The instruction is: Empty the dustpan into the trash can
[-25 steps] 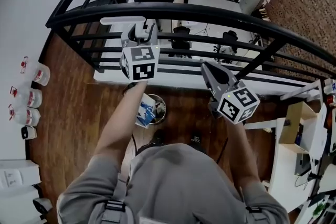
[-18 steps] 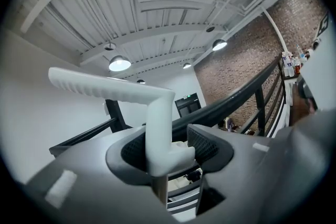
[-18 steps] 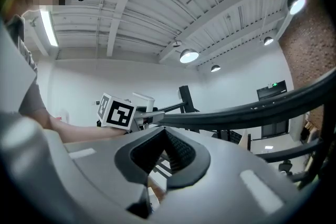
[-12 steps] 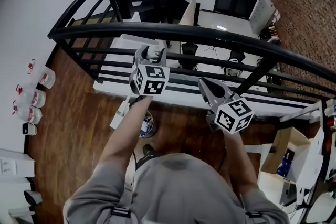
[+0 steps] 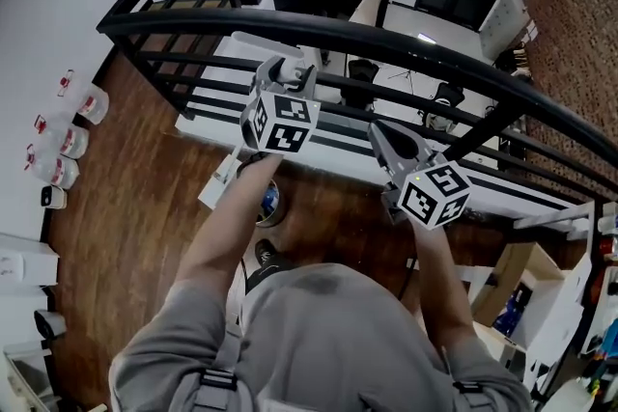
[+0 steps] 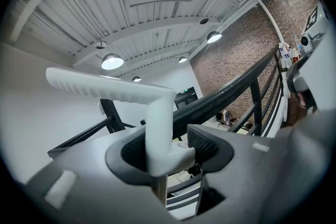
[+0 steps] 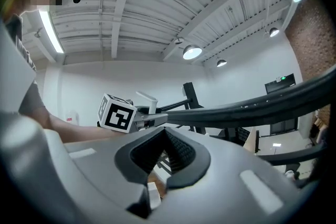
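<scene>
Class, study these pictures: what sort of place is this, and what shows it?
Probably a mezzanine in a converted industrial building used as an office or workshop. A black railing overlooks office chairs on a lower floor, with a brick wall and pendant lamps under a ribbed ceiling.

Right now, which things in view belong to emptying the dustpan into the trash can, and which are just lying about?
Job in hand: left gripper, shut on the dustpan handle; dustpan; trash can.
Lying about: jugs by the wall; cardboard box.
</scene>
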`<state>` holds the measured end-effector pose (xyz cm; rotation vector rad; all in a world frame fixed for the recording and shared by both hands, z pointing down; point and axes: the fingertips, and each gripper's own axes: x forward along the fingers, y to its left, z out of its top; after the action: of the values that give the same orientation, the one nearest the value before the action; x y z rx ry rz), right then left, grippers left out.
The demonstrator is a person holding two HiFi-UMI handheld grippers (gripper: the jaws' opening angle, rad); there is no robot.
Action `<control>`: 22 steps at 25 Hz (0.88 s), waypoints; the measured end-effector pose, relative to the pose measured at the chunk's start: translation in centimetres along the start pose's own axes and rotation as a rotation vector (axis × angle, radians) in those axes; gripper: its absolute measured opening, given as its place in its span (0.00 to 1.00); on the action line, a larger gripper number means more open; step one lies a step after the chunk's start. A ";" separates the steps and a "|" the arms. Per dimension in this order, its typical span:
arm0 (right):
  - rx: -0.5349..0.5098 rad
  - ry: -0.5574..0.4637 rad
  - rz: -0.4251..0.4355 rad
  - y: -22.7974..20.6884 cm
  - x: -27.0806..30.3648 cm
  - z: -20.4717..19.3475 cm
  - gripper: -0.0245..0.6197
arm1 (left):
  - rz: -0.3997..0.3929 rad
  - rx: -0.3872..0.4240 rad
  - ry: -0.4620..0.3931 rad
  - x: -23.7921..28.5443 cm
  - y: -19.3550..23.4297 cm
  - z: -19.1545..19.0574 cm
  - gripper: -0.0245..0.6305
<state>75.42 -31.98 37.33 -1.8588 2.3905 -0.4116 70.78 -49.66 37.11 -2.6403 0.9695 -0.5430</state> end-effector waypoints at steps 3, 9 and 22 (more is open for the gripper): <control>-0.001 0.003 0.022 0.0 0.2 -0.1 0.04 | 0.018 0.001 -0.006 -0.6 0.8 0.2 0.36; 0.023 0.024 0.086 1.2 2.5 -0.7 0.04 | 0.072 -0.031 -0.015 -3.6 5.3 -0.5 0.36; -0.038 0.065 0.218 14.8 9.2 -2.3 0.04 | 0.278 -0.207 -0.100 -18.1 20.7 -5.2 0.36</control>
<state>58.63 -37.16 36.51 -1.5976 2.6251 -0.4151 44.19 -53.53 29.38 -2.6109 1.3975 -0.2551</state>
